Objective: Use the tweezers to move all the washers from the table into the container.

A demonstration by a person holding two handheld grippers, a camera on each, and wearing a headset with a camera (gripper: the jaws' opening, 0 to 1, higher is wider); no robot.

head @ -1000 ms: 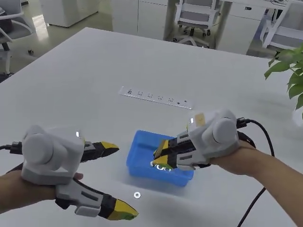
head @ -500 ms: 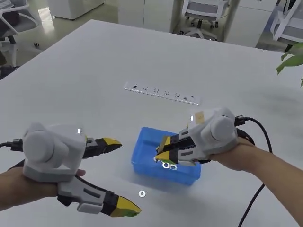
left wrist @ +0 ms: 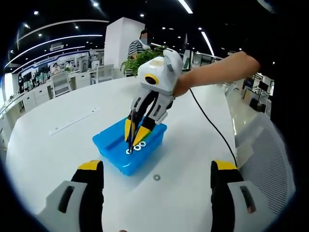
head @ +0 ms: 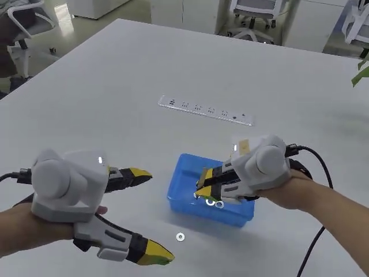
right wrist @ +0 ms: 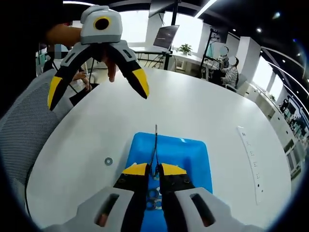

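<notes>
**Right tool over the blue container, one washer on the tabletop**

The left tool [left wrist: 157, 166] shows its two yellow-tipped jaws rising from the bottom edge, spread wide apart with nothing between them. Just beyond them a single washer [left wrist: 156, 177] lies on the white tabletop [left wrist: 58, 145], near the front corner of the blue container [left wrist: 113, 151]. The right tool [left wrist: 135, 134], held by a hand [left wrist: 187, 81], points steeply down into the container, its jaws closed together on thin dark tweezers [left wrist: 129, 143]. The tweezer tips sit by a few washers in the container [left wrist: 138, 148]. A black cable [left wrist: 211, 121] trails from the hand across the tabletop. A white power strip [left wrist: 73, 123] lies farther off on the left.
</notes>
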